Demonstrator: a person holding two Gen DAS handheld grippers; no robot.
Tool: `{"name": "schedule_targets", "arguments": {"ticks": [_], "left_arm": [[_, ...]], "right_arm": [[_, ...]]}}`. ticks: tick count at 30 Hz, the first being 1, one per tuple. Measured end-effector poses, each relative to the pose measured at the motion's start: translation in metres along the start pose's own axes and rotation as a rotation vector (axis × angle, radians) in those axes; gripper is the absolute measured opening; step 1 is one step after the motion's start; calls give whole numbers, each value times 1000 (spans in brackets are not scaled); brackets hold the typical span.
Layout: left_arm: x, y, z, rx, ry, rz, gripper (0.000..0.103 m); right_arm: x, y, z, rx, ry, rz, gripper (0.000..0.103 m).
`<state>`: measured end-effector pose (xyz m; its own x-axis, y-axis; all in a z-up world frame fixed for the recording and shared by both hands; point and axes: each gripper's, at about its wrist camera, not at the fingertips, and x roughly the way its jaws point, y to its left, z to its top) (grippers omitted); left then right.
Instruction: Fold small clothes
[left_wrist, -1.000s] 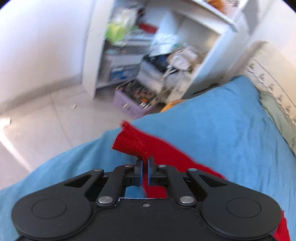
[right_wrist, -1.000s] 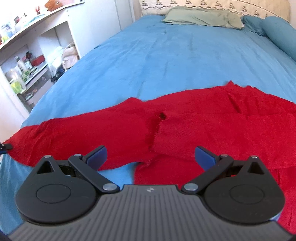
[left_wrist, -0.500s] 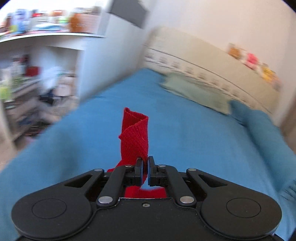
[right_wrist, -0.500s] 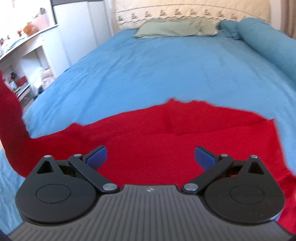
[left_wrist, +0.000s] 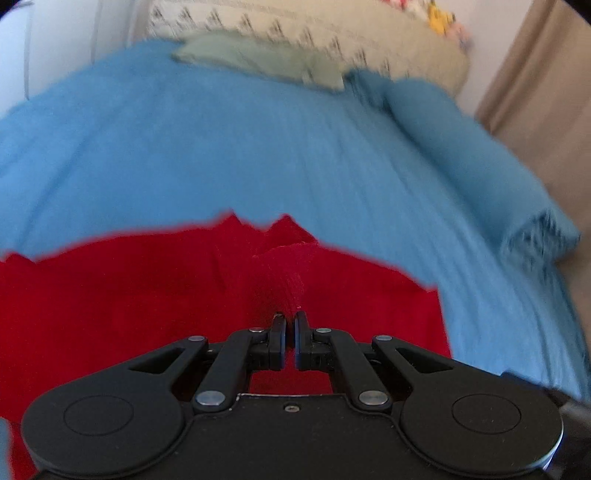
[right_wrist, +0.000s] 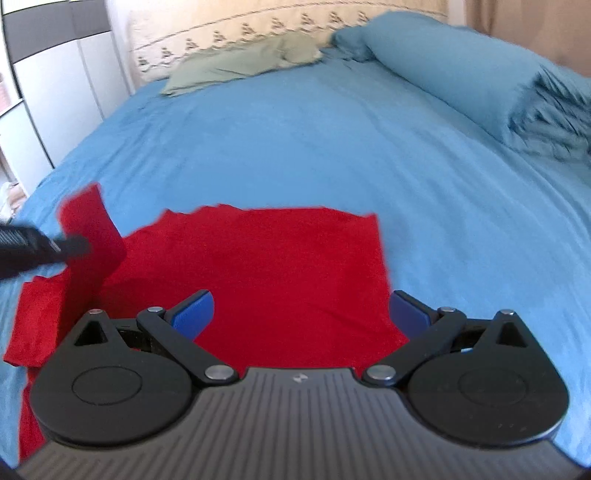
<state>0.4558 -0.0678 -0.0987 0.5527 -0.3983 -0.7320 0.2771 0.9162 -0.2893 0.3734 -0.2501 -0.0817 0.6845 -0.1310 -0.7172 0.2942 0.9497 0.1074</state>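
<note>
Left gripper (left_wrist: 290, 320) clamped on the red garment's sleeve (left_wrist: 284, 273), garment body (right_wrist: 258, 273) lying toward three o'clock (right gripper (right_wrist: 299, 310) gaping, empty, hovers nearer).

Motion-blurred headboard (left_wrist: 332, 33) and green pillow (left_wrist: 258, 59); red garment (right_wrist: 258, 266) partly hidden behind right gripper (right_wrist: 301, 314).

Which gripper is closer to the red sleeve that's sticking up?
Left. The left gripper is shut on the red sleeve, holding it up. The right gripper is open over the garment's body, apart from the sleeve.
</note>
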Motion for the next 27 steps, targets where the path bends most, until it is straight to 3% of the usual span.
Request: {"name": "schedule_targets", "arguments": {"ticks": [7,9,10,11,13,17,21,24,27], "left_arm": [[48,-6,-16,78,103,43,5],[52,-11,-17,81,111,42,12],[49,-8,-16,76,108,33,36],[47,-4,-14,69,101,26,69],[36,0,-11,56,63,38,94],[8,20,-3,43,14,112,96],[-17,63,0,20,-1,241,97],[-30,96,-4,-1,-8,286,97],[-40,124,-8,-11,-13,322,97]], "right_arm": [[7,-37,-14,39,43,13,103],[7,-38,-15,45,46,23,103],[7,-38,-15,47,48,27,103],[8,-38,-14,49,50,32,103],[9,-35,-11,52,53,49,103],[9,-26,-5,40,52,98,103],[14,-8,-1,44,91,177,103],[22,12,0,54,118,229,103],[39,34,-2,59,168,262,82]]}}
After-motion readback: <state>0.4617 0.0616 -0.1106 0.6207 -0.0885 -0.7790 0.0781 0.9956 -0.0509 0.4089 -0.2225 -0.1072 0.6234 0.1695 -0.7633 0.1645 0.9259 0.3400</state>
